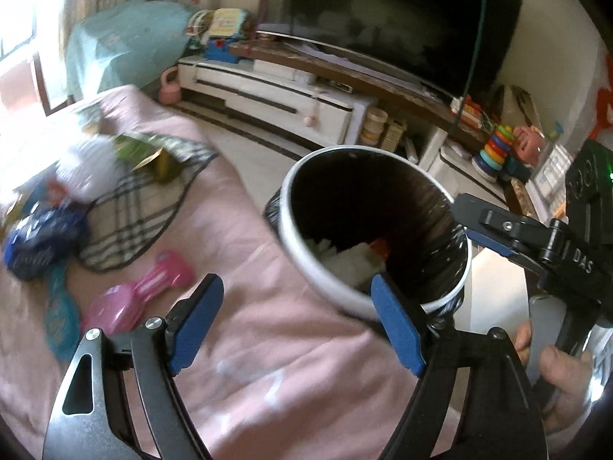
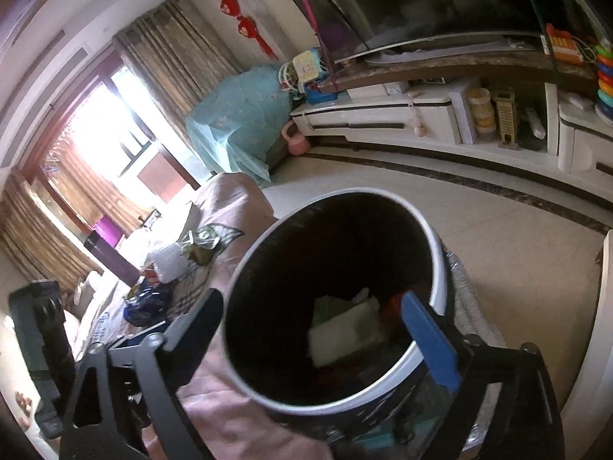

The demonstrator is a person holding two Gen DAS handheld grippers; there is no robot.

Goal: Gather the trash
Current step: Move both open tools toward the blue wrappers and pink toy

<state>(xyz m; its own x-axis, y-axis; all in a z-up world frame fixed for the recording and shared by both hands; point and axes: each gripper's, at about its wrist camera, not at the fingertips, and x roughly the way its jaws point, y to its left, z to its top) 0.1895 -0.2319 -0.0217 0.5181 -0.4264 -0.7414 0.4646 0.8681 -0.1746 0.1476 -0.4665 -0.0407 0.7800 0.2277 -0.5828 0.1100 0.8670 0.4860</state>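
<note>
Left gripper (image 1: 297, 324) spread wide, nothing between pads, over pink blanket (image 1: 249, 345). Right gripper (image 2: 318, 329) spread too, straddling near rim of white bin (image 2: 436, 253). White paper (image 2: 345, 333) inside bin. Wrappers (image 1: 149, 149) heaped on blanket, well apart from bin.

White-rimmed trash bin (image 1: 306, 264), black liner, tilted beside pink-covered surface (image 1: 249, 345); white paper and orange scrap inside. Crumpled white wad (image 1: 90, 170), green wrapper (image 1: 138, 145), blue packet (image 1: 42, 241) on cover.
</note>
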